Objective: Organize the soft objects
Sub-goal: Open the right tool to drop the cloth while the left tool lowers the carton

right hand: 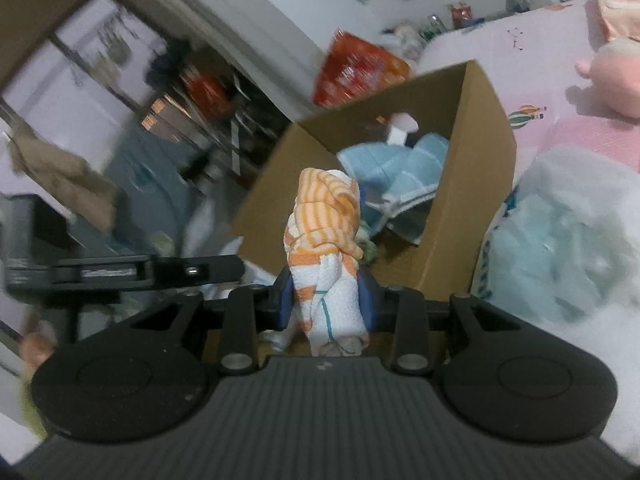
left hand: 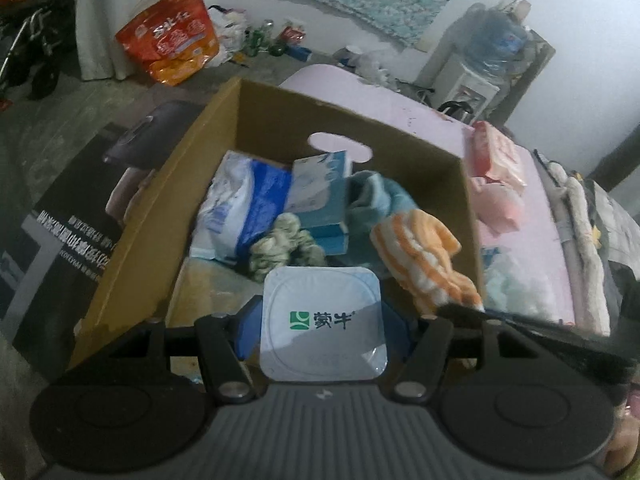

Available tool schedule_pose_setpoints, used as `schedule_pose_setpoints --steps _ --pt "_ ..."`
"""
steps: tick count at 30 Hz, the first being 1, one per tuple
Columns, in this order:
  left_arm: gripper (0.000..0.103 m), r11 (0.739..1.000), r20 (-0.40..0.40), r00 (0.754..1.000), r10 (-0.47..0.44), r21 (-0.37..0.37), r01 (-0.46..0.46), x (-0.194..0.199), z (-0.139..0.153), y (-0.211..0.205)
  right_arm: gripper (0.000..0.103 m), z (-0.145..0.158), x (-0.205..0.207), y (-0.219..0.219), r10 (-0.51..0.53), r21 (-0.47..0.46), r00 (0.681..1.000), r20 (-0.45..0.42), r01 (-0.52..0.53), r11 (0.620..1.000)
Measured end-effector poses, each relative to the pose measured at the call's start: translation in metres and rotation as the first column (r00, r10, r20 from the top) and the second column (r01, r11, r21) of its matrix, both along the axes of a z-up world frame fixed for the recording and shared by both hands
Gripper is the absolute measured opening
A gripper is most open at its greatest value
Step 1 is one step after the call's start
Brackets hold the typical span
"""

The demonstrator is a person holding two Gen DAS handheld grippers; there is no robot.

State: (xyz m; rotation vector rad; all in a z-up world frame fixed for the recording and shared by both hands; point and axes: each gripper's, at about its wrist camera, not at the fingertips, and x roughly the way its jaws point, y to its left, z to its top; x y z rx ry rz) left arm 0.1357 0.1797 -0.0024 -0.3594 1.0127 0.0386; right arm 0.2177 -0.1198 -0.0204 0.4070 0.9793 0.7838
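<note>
My left gripper [left hand: 323,322] is shut on a white yogurt cup [left hand: 323,324] with a green logo, held over the near side of an open cardboard box [left hand: 168,200]. Inside the box lie a blue-white tissue pack [left hand: 244,208], a tissue box [left hand: 320,192], a blue towel [left hand: 372,196] and a green-white cloth [left hand: 280,246]. My right gripper [right hand: 326,304] is shut on an orange-and-white striped towel [right hand: 326,232], held upright at the box's near rim [right hand: 476,184]. That towel also shows in the left wrist view [left hand: 424,256].
The box stands on a pink bed surface [left hand: 520,240]. A pink plush toy [right hand: 616,76], a pink tissue pack [left hand: 496,152] and a plastic bag with blue contents [right hand: 568,248] lie beside it. A red snack bag [left hand: 172,40] sits on the floor beyond.
</note>
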Motion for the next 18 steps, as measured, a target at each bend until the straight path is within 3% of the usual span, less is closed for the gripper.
schedule_pose_setpoints --steps 5,7,10,13,18 --pt "0.063 1.0 -0.012 1.0 0.013 -0.004 -0.013 -0.007 -0.009 0.008 0.036 -0.003 -0.001 0.044 0.048 -0.211 0.995 0.092 -0.027 0.977" --pt "0.063 1.0 -0.018 1.0 0.009 -0.003 -0.009 -0.007 -0.013 0.007 0.043 -0.001 -0.005 0.056 0.079 -0.282 0.987 0.139 -0.037 0.959" --pt "0.063 1.0 -0.023 1.0 -0.002 -0.005 0.002 -0.008 -0.016 0.005 0.048 0.002 -0.009 0.061 0.106 -0.342 0.976 0.191 -0.035 0.939" --pt "0.063 1.0 -0.027 1.0 -0.013 -0.004 0.013 -0.008 -0.017 -0.001 0.049 0.005 -0.01 0.057 0.105 -0.335 0.971 0.214 -0.028 0.942" --pt "0.063 0.999 -0.039 0.998 -0.053 -0.001 0.053 -0.001 -0.016 -0.017 0.049 0.025 -0.019 0.025 0.061 -0.227 0.966 0.25 -0.002 0.974"
